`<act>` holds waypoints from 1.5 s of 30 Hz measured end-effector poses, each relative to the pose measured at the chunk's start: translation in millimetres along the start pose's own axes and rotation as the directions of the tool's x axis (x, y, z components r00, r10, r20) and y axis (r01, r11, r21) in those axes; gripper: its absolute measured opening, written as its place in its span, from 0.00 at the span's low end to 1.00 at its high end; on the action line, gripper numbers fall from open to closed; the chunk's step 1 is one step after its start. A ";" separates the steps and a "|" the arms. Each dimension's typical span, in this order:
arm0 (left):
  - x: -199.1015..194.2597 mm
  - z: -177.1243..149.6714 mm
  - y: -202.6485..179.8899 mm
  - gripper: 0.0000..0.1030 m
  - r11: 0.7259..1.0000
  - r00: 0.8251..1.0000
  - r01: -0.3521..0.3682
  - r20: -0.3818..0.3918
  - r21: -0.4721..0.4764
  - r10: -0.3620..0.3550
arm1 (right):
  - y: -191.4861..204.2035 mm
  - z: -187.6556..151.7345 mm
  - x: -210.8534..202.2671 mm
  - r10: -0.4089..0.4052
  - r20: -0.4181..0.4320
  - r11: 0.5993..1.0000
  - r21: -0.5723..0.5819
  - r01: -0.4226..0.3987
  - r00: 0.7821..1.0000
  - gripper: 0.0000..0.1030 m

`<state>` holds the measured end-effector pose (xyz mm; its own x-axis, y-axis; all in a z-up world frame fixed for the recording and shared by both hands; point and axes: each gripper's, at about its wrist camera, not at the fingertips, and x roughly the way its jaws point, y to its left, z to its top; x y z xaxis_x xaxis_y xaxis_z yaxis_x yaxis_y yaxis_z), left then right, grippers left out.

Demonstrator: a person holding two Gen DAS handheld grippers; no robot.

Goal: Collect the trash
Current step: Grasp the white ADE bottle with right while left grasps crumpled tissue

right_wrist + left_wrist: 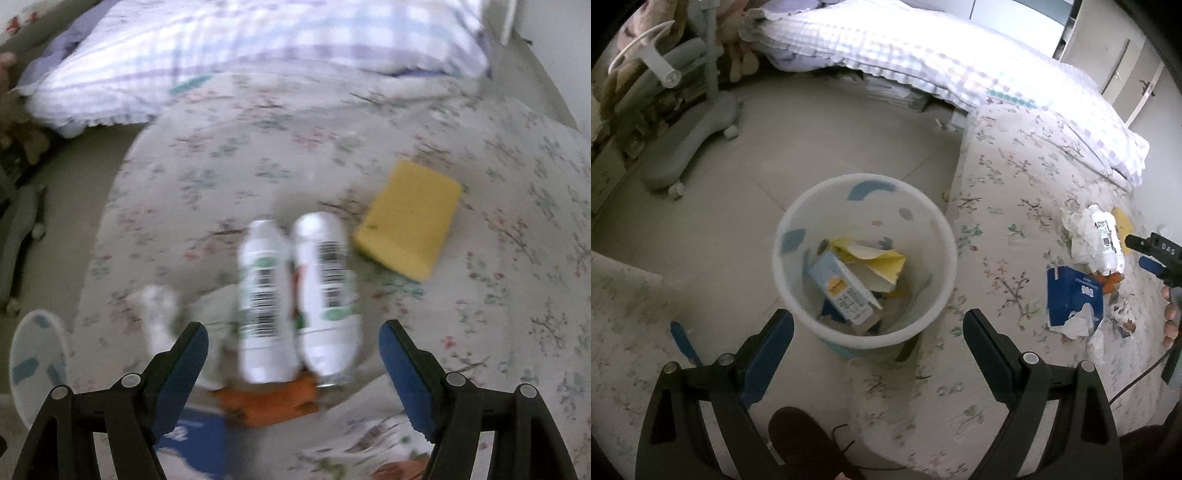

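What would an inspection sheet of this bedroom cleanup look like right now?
Surface: floral bedspread, rumpled.
Job's things: white bin on the floor beside the bed, cartons inside; two white bottles side by side on the bed; torn blue box; crumpled tissue; yellow pad.
Clutter: checked pillow.
Grippers: left gripper above the bin, jaws open, empty; right gripper over the bottles, jaws open, empty.
Cables: dark cable by the hand.
Surroundings: grey chair base, cupboard doors.
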<state>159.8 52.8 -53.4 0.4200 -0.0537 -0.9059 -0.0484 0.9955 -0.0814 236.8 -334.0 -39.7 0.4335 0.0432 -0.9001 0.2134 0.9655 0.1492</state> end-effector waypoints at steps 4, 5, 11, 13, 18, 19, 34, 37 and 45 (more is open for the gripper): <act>7.0 6.7 -22.0 0.92 1.000 1.000 0.012 -0.008 0.020 -0.012 | -14.8 5.1 14.2 -0.017 -0.019 0.999 0.032 0.018 1.000 0.78; 8.3 8.1 -27.1 0.92 1.000 1.000 0.016 -0.009 0.024 -0.016 | -17.5 6.2 16.9 -0.019 -0.024 0.999 0.037 0.019 1.000 0.78; 18.3 19.7 -65.3 0.92 0.997 0.999 0.052 -0.018 0.055 -0.051 | -34.8 9.4 39.7 -0.006 -0.060 0.998 0.070 0.010 0.998 0.69; 22.3 22.8 -80.5 0.92 0.995 0.998 0.063 -0.020 0.071 -0.062 | -37.6 9.5 45.7 0.024 -0.070 0.997 0.079 -0.019 0.997 0.67; 33.0 30.3 -114.1 0.92 0.990 0.994 0.111 -0.029 0.090 -0.109 | -35.9 9.5 57.3 0.074 -0.094 0.995 0.071 -0.068 0.993 0.58; 34.9 31.8 -120.1 0.92 0.988 0.992 0.121 -0.031 0.092 -0.119 | -34.9 9.2 61.3 0.078 -0.107 0.995 0.066 -0.071 0.991 0.52; 67.2 51.3 -213.1 0.61 0.940 0.945 0.326 0.001 0.102 -0.327 | -69.3 12.9 17.3 0.076 -0.060 0.995 0.062 -0.073 0.995 0.43; 80.5 49.5 -216.4 0.52 0.936 0.939 0.344 -0.028 0.078 -0.343 | -79.7 11.2 13.3 0.067 -0.064 0.996 0.071 -0.062 0.996 0.43; 76.5 48.6 -214.9 0.22 0.917 0.921 0.390 -0.032 0.084 -0.389 | -97.1 9.9 -1.5 0.052 -0.046 0.997 0.067 -0.049 0.998 0.43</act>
<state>246.3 -161.5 -85.0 0.3764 -0.4390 -0.8159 0.1953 0.8984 -0.3933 224.1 -430.4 -48.8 0.4030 0.1056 -0.9091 0.2497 0.9429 0.2202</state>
